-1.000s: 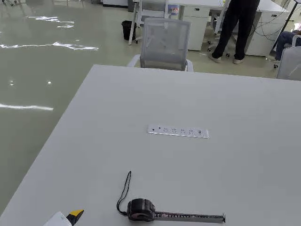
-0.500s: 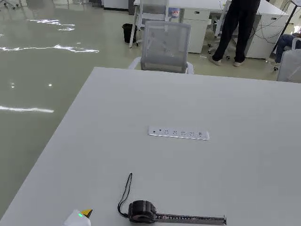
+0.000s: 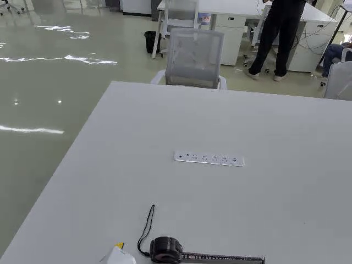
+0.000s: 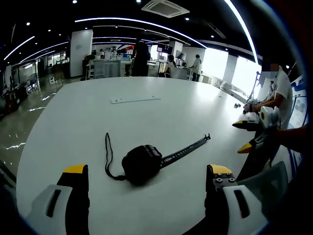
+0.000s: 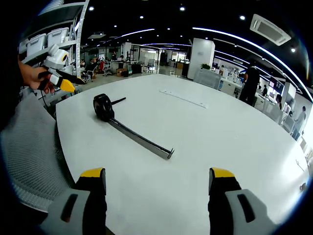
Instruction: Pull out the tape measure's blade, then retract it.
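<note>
While my left gripper (image 4: 147, 169) hangs spread above the smooth white table (image 3: 231, 115) | round black tape measure (image 4: 142, 164) lies just ahead of its 2 yellow-tipped jaws | thin flat blade (image 4: 186, 148) extended, hooked end | right gripper (image 5: 159, 172) spread, empty.

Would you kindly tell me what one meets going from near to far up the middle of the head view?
Tape measure → power strip → grey mesh chair → standing person.

Power strip (image 3: 209, 159) on white table (image 3: 275, 209); mesh chair (image 3: 194, 58) (beyond far edge).
</note>
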`<state>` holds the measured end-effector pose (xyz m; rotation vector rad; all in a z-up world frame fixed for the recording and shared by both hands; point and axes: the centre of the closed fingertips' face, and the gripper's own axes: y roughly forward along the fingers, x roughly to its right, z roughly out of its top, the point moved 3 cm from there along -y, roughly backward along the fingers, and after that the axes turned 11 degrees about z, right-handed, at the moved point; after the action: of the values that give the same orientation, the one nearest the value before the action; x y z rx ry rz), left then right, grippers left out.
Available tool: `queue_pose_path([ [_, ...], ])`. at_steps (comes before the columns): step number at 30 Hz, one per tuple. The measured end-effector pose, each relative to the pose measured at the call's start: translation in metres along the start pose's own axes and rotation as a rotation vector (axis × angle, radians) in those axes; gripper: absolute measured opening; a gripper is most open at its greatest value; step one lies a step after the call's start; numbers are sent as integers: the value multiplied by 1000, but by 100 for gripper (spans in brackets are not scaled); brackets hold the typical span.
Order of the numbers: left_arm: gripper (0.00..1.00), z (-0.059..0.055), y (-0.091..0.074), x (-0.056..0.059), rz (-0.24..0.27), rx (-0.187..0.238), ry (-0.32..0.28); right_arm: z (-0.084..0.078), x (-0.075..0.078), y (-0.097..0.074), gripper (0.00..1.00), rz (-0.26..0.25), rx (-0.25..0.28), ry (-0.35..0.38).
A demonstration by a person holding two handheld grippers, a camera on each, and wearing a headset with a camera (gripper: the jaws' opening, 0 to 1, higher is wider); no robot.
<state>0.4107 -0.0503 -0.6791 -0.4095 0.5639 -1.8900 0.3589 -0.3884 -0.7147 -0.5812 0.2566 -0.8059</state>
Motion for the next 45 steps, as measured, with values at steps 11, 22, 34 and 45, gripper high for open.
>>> queue_pose_path([
  [11, 99, -5, 24, 10, 50, -12, -76, 14, 10, 23, 81, 51, -8, -34],
  [22, 99, -6, 46, 15, 98, -22, -140, 14, 28, 49, 73, 85, -52, -65],
  [34, 99, -19, 76, 3, 177, -20, -189, 3, 38, 73, 57, 117, -138, -97],
  [45, 99, -23, 89, 2, 206, -39, -194, 2, 45, 92, 38, 186, -212, -137],
])
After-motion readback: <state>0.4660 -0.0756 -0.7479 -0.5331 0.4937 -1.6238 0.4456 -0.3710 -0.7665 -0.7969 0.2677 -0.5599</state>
